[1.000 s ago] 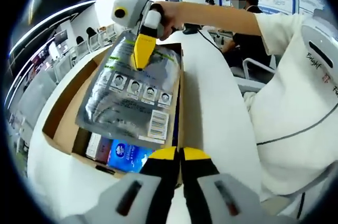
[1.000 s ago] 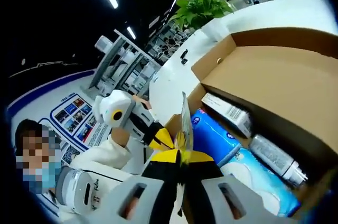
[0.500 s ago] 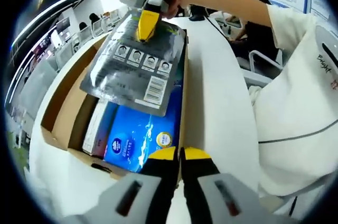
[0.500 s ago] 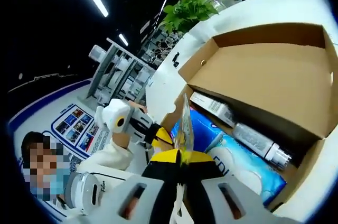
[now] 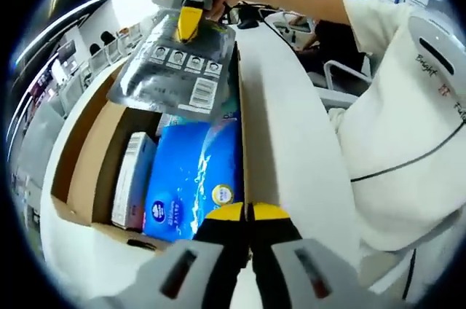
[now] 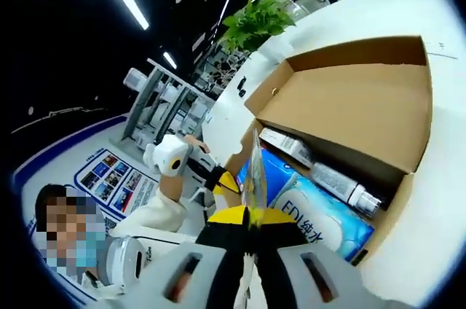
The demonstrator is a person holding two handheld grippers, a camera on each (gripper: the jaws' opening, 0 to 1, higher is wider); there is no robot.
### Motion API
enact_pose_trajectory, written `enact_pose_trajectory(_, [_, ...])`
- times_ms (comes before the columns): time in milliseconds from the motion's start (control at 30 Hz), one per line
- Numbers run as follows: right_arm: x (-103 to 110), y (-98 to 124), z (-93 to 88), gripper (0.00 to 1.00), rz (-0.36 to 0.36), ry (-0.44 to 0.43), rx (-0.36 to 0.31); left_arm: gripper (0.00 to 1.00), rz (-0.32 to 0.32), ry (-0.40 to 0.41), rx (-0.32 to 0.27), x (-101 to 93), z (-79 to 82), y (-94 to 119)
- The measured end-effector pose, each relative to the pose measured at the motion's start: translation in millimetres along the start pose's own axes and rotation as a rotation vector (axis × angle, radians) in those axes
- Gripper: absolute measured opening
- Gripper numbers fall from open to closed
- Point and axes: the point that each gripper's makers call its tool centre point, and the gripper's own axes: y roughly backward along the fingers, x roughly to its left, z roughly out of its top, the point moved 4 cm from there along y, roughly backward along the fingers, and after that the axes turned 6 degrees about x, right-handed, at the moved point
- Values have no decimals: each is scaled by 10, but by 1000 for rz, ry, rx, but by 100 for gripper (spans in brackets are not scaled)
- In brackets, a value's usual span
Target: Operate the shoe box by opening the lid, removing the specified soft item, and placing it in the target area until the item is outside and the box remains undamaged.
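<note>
I am holding a flat grey pouch [image 5: 175, 68] in my right gripper [image 5: 188, 23], with the yellow jaws pressed together on its top edge, so the pouch is hanging free in the air above the open shoe box [image 5: 80, 170]. I am gripping it at the edge because it is soft and thin, and this way it is not touching the cardboard walls. In the right gripper view the pouch [image 6: 254, 170] is showing edge-on, rising from between my right gripper [image 6: 251, 216] jaws. My left gripper [image 5: 249, 212] is holding nothing; its jaws are closed together, and it is waiting just beside the near end of the box, perhaps to keep the box steady. Inside the box a blue pack [image 5: 193, 178] and a narrow white carton [image 5: 133, 178] are lying side by side, and a small bottle [image 6: 342, 186] is lying against the lid side. The lid is standing open. I judge the next step is carrying the pouch sideways over the white table [image 5: 284, 141] and putting it down there.
</note>
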Motion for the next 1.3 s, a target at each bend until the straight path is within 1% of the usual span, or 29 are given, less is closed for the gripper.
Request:
enact_pose_trajectory(67, [9, -10, -48, 1, 5, -18, 1, 1, 11, 47, 11, -3, 1, -3])
enact_pose_trajectory(167, [22, 66, -50, 1, 23, -27, -9, 2, 43, 66, 32, -22, 6, -15])
enact_pose_trajectory(267, [80, 162, -73, 1, 29, -31, -25, 2, 45, 88, 41, -7, 3, -14])
enact_pose_trajectory(400, [165, 240, -167, 1, 59, -42, -19, 2, 40, 87, 42, -13, -2, -14])
enact_pose_trajectory(433, [132, 280, -140, 1, 63, -50, -23, 2, 39, 86, 43, -14, -3, -14])
enact_pose_trajectory(533, [110, 328, -156, 1, 74, -59, -25, 2, 36, 79, 39, -11, -7, -12])
enact_pose_trajectory(567, [82, 361, -154, 1, 81, -87, -40, 2, 36, 76, 35, -11, -9, -11])
enact_pose_trajectory(667, [47, 416, -226, 1, 84, -92, -40, 2, 44, 66, 22, -22, -14, -9])
enact_pose_trajectory(733, [39, 451, -243, 1, 87, -94, -42, 2, 46, 65, 18, -21, -12, -9])
enact_pose_trajectory(800, [20, 550, -218, 1, 70, -85, -81, 2, 50, 71, 18, -20, -11, -10])
enact_pose_trajectory(833, [8, 594, -164, 1, 55, -81, -127, 2, 50, 70, 19, -21, -11, -10])
enact_pose_trajectory(867, [38, 647, -140, 1, 76, -89, -150, 2, 50, 71, 18, -21, -12, -10])
enact_pose_trajectory(900, [65, 713, -120, 1, 108, -89, -152, 2, 50, 72, 18, -20, -12, -9])
enact_pose_trajectory(1067, [80, 849, -111, 1, 91, -85, -149, 2, 56, 66, 8, -21, -12, -8])
enact_pose_trajectory(1167, [66, 940, -117, 1, 96, -94, -147, 2, 53, 67, 9, -13, -10, -8])
enact_pose_trajectory(1233, [73, 974, -154, 1, 86, -81, -149, 2, 52, 68, 10, -14, -9, -9])
enact_pose_trajectory(1300, [60, 1053, -180, 1, 85, -80, -159, 2, 54, 66, 9, -14, -10, -9])
